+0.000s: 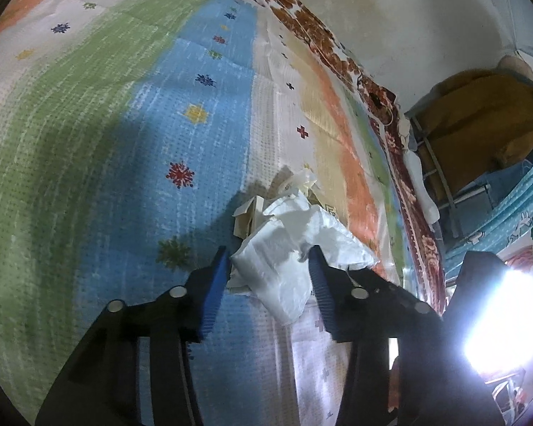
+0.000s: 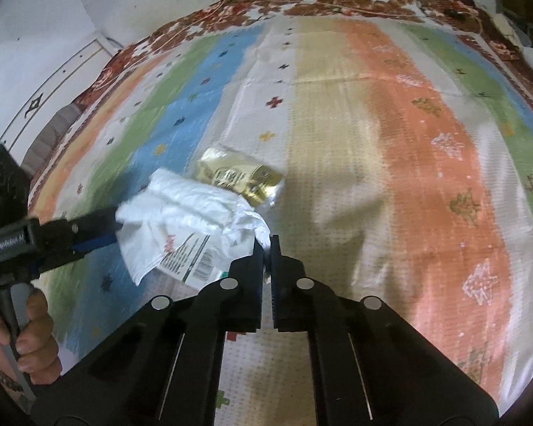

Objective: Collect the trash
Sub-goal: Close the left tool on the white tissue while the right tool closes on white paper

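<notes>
Lying between both tools: white wrapper [image 2: 192, 213].

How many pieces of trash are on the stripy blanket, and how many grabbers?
White plastic bag: 1
Gold wrapper: 1
Cream paper scraps: 1 small bunch
Grippers: 2, left gripper and right gripper
Total: 5

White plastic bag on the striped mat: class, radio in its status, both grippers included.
Right gripper shut on white plastic bag corner. Left gripper astride the bag, pads touching it. Gold wrapper lies behind. Nothing in the way.
</notes>
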The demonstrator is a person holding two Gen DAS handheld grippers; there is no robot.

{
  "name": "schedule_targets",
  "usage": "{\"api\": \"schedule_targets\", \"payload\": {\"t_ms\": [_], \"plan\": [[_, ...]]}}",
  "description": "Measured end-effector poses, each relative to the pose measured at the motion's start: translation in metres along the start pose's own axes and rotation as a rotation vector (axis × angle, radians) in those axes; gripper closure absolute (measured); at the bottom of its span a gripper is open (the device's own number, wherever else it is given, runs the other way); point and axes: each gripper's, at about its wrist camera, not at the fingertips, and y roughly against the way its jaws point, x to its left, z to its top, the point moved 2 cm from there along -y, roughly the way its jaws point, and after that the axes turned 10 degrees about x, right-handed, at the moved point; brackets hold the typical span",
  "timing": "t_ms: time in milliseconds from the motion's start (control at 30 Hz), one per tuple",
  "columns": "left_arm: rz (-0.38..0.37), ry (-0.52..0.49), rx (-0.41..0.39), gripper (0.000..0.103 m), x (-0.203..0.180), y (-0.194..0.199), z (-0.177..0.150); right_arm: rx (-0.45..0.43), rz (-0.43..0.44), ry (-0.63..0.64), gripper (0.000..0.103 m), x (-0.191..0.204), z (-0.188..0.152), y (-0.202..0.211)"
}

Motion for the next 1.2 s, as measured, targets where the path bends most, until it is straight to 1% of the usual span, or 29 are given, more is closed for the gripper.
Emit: {"api": "schedule_targets", "payload": {"t_ms": [67, 100, 133, 167, 267, 333, 400, 567, 667, 833, 900, 933, 967, 1000, 1033, 1067, 1167, 1200], "plan": [[0.002, -0.012, 0.001, 0.064, -0.002, -0.001, -0.001, -0.02, -0.018, -0.012, 0.101, -0.003, 0.002, 0.004], [0.007, -0.018, 0.0, 0.068, -0.003, -0.001, -0.001, -0.026, -0.026, -0.015, 0.101, -0.004, 0.003, 0.005], [0.014, -0.023, 0.002, 0.074, -0.004, -0.001, -0.002, -0.03, -0.04, -0.019, 0.101, -0.007, 0.004, 0.006], [0.017, -0.025, 0.004, 0.076, -0.004, -0.001, -0.002, -0.034, -0.054, -0.024, 0.102, -0.008, 0.004, 0.007], [0.017, -0.035, 0.001, 0.08, -0.006, 0.001, -0.002, -0.029, -0.086, -0.039, 0.102, -0.015, 0.003, 0.006], [0.017, -0.041, -0.005, 0.086, -0.007, 0.002, -0.002, -0.021, -0.11, -0.048, 0.102, -0.02, 0.003, 0.005], [0.017, -0.043, -0.019, 0.088, -0.008, 0.007, -0.001, -0.02, -0.135, -0.063, 0.102, -0.025, 0.003, 0.006], [0.007, -0.032, -0.054, 0.094, -0.01, 0.021, 0.002, -0.021, -0.127, -0.105, 0.102, -0.036, 0.002, 0.012], [-0.006, -0.03, -0.057, 0.095, -0.014, 0.026, 0.0, -0.028, -0.131, -0.088, 0.102, -0.033, 0.0, 0.017], [0.025, -0.047, -0.043, 0.095, -0.019, 0.023, -0.004, -0.044, -0.126, -0.072, 0.102, -0.027, -0.004, 0.032], [0.038, -0.046, -0.036, 0.094, -0.019, 0.02, -0.005, -0.052, -0.121, -0.067, 0.102, -0.026, -0.004, 0.038], [0.052, -0.044, -0.039, 0.091, -0.019, 0.02, -0.005, -0.058, -0.121, -0.063, 0.102, -0.026, -0.004, 0.041], [0.059, -0.042, -0.04, 0.083, -0.019, 0.02, -0.005, -0.062, -0.123, -0.058, 0.102, -0.025, -0.004, 0.043], [0.058, -0.04, -0.039, 0.079, -0.019, 0.019, -0.004, -0.065, -0.125, -0.056, 0.102, -0.025, -0.004, 0.045], [0.062, -0.041, -0.039, 0.07, -0.019, 0.018, -0.004, -0.067, -0.126, -0.055, 0.102, -0.025, -0.004, 0.046], [0.075, -0.046, -0.04, 0.066, -0.02, 0.016, -0.003, -0.068, -0.126, -0.057, 0.102, -0.026, -0.004, 0.046], [0.109, -0.06, -0.034, 0.06, -0.021, 0.011, -0.003, -0.061, -0.124, -0.061, 0.102, -0.029, -0.004, 0.044], [0.12, -0.065, -0.03, 0.06, -0.021, 0.008, -0.003, -0.059, -0.125, -0.058, 0.102, -0.028, -0.004, 0.043]]}}
